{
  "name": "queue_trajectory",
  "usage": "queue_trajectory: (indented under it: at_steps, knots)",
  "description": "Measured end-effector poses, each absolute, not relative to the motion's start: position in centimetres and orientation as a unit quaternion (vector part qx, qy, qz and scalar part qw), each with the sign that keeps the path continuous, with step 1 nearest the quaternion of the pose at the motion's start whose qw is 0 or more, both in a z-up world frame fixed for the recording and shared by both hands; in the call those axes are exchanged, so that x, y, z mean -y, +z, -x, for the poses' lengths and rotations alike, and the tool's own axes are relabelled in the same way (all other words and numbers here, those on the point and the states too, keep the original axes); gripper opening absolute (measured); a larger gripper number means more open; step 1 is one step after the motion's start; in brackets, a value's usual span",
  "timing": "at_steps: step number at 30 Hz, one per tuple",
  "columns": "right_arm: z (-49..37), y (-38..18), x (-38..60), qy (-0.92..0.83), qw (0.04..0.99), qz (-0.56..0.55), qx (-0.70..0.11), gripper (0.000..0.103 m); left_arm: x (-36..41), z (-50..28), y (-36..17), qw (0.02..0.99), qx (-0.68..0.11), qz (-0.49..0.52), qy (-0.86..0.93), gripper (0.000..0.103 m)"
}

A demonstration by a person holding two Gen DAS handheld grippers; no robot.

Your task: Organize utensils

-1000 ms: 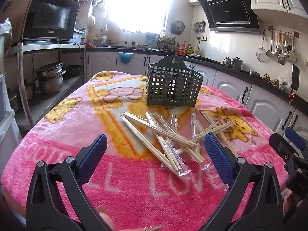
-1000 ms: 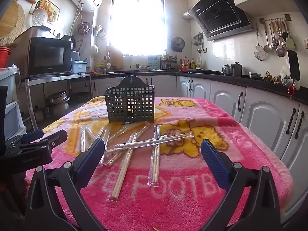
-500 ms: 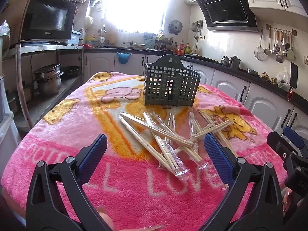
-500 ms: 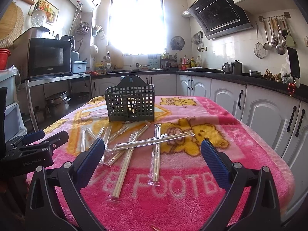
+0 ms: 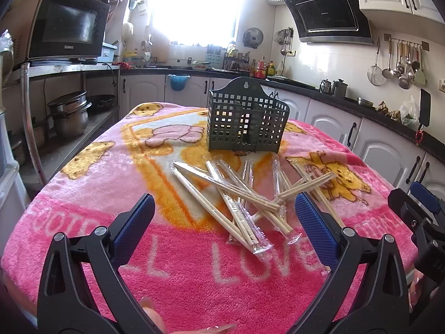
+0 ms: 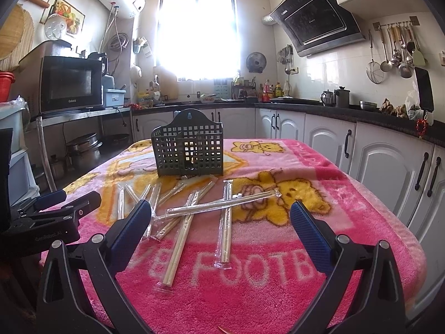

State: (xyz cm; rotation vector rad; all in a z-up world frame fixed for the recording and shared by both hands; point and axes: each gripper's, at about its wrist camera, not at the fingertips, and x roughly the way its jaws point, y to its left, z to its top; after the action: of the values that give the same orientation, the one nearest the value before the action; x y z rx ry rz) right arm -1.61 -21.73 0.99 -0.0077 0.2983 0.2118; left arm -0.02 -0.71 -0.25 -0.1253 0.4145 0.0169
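Note:
Several plastic-wrapped pairs of wooden chopsticks [image 5: 236,194] lie crossed in a loose pile on a pink blanket-covered table [image 5: 97,194]. Behind them stands a dark green slotted utensil basket [image 5: 246,123], upright and seemingly empty. The pile [image 6: 200,211] and the basket [image 6: 189,150] also show in the right wrist view. My left gripper [image 5: 224,222] is open and empty, hovering just short of the pile. My right gripper [image 6: 221,224] is open and empty above the near ends of the chopsticks. Each gripper appears at the edge of the other's view.
Kitchen counters and white cabinets [image 6: 389,167] run along the right and back. A steel shelf with a microwave [image 5: 66,25] and pots [image 5: 69,114] stands to the left. Ladles hang on the right wall [image 6: 395,53].
Both grippers stay open. The left wrist view has shifted slightly, so the chopstick pile and basket sit a little further left; otherwise nothing moved.

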Motion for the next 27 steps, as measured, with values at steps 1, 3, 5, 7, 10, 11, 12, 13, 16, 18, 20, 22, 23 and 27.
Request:
queue_trajectory:
  at_steps: [1,3,5,7,10,11,12,13,16,18,20,22,23,27]
  knots:
    - [1.5,0.9,21.7,0.106,0.983,0.003,-0.149,0.097,0.8,0.0,-0.3,0.977,-0.206,0.062,0.008,0.093]
    - [1.6,0.9,21.7,0.105,0.983,0.004,-0.148,0.097,0.8,0.0,-0.3,0.977,-0.205,0.063,0.008,0.093]
    - [1.5,0.9,21.7,0.106,0.983,0.003,-0.149,0.097,0.8,0.0,-0.3,0.977,-0.206,0.063,0.009,0.093]
    - [1.5,0.9,21.6,0.107,0.983,0.004,-0.150,0.097,0.8,-0.1,-0.5,0.976,-0.207,0.064,0.010,0.093]
    - [1.2,0.9,21.5,0.110,0.982,0.004,-0.152,0.097,0.6,-0.3,-0.5,0.975,-0.210,0.067,0.011,0.093]
    - [1.1,1.0,21.4,0.111,0.982,0.006,-0.154,0.097,0.5,-0.4,-0.4,0.975,-0.211,0.069,0.011,0.093]
    - [1.0,1.0,21.5,0.111,0.982,0.009,-0.152,0.097,0.2,-0.5,-0.4,0.975,-0.212,0.070,0.012,0.093]
    - [0.9,1.1,21.5,0.111,0.982,0.010,-0.151,0.097,0.1,-0.6,-0.4,0.974,-0.213,0.072,0.014,0.093]
    - [0.3,1.3,21.5,0.116,0.981,0.010,-0.155,0.097,-0.7,-1.0,-0.1,0.973,-0.219,0.079,0.015,0.093]
    - [-0.3,1.5,21.5,0.118,0.980,0.015,-0.160,0.097,-1.3,-1.3,0.1,0.972,-0.220,0.084,0.018,0.093]
    - [-1.1,1.6,21.4,0.119,0.978,0.023,-0.168,0.097,-2.1,-2.0,0.5,0.970,-0.224,0.088,0.024,0.093]
    - [-1.8,1.8,21.4,0.124,0.976,0.025,-0.174,0.097,-2.8,-2.9,0.9,0.968,-0.232,0.091,0.027,0.093]
    - [-2.3,1.9,21.3,0.124,0.976,0.026,-0.177,0.097,-3.2,-3.4,1.2,0.967,-0.234,0.094,0.028,0.093]
    - [-4.2,2.1,21.3,0.131,0.971,0.027,-0.197,0.097,-4.6,-5.4,2.0,0.962,-0.248,0.106,0.034,0.093]
